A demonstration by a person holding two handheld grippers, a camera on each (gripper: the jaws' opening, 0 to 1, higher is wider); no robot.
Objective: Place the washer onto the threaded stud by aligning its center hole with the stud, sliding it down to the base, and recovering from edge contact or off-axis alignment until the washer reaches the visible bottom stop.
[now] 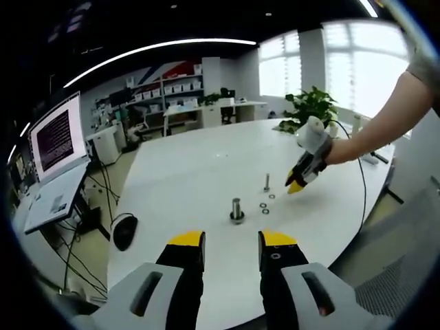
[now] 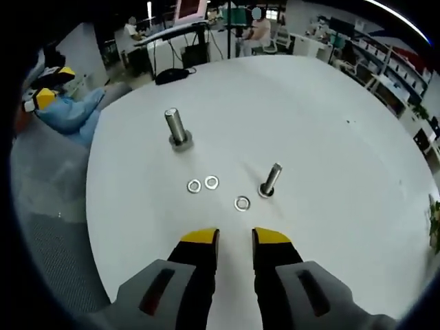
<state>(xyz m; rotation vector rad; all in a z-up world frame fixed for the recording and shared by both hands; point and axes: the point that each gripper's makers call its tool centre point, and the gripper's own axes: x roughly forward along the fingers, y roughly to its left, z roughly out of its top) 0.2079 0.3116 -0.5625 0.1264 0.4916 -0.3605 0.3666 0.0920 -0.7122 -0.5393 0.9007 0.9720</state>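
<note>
Left gripper view: the left gripper (image 1: 232, 242), w/ yellow-tipped black jaws, is seen held apart and empty at the near edge of a round white table (image 1: 185, 172). Mid-table stands a thick upright metal stud on a round base (image 1: 236, 210); beyond it a thinner threaded metal stud (image 1: 267, 182), w/ small flat silver washers lying loose on the tabletop beside it, e.g. one washer (image 1: 265, 210). The right gripper (image 1: 297, 183) is seen from outside, tip pointed down near the thin stud; open or closed cannot be told here. Right gripper view: that gripper's own jaws are shown parted, nothing between them, hovering just short of the nearest washer (image 2: 242, 203), which lies flat just beside the thin stud (image 2: 270, 180) but apart from it. Two more washers (image 2: 203, 184) lie side by side toward the thick stud (image 2: 177, 128). Progress, as judged: nothing threaded yet, no washer picked up; grasp, alignment over the stud and slide to the base are all left.
</note>
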